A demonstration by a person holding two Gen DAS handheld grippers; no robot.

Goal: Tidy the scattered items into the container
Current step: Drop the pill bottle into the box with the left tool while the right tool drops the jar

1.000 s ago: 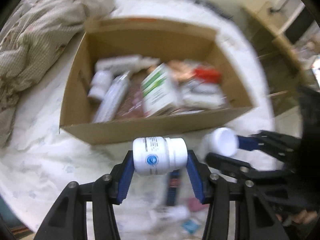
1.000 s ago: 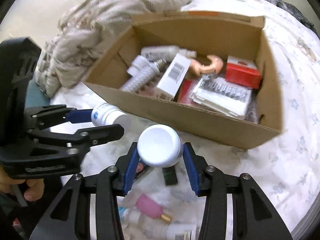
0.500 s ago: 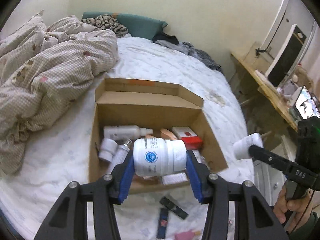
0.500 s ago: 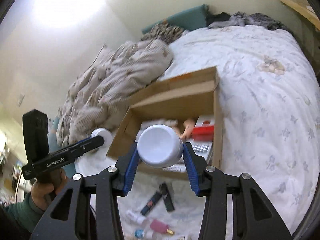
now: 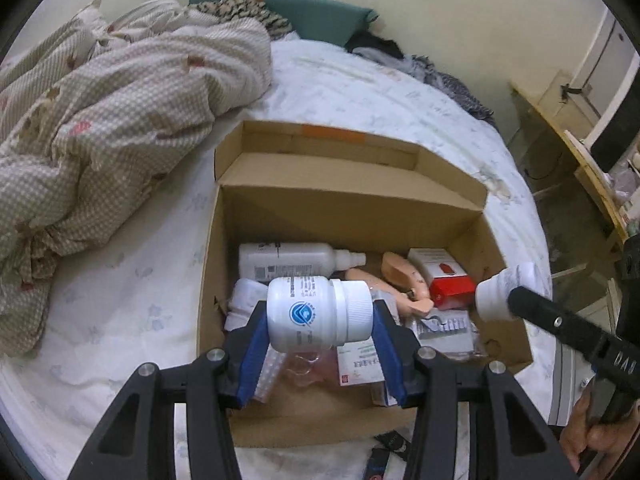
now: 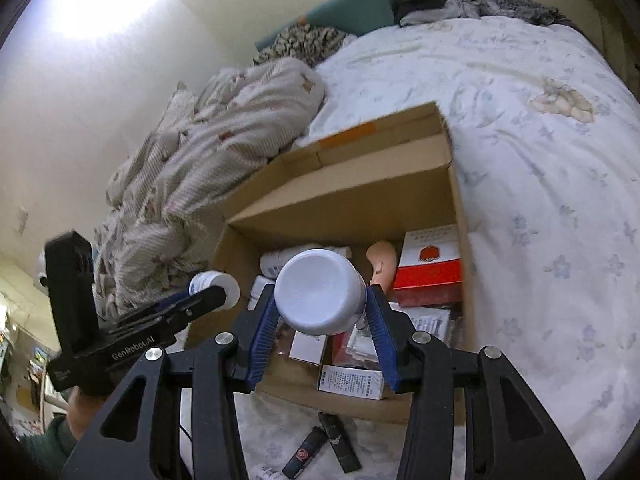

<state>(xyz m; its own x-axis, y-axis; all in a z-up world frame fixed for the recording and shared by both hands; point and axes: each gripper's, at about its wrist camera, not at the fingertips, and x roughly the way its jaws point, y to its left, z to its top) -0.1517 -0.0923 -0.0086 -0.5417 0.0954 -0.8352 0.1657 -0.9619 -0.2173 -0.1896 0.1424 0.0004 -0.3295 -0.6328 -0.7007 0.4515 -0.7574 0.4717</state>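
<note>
An open cardboard box sits on the bed, holding a white squeeze bottle, a red-and-white carton and several packets. My left gripper is shut on a white pill bottle, held sideways over the box's near part. My right gripper is shut on a second white bottle, bottom toward the camera, above the box's near edge. Each gripper also shows in the other's view: the right gripper and the left gripper.
A rumpled checked quilt lies left of the box. Small dark tubes lie on the white sheet in front of the box. A wooden desk stands past the bed's right edge. A hand holds the right gripper.
Both grippers have moved forward over the box with their bottles still held. The box now looks larger and closer in both views.
</note>
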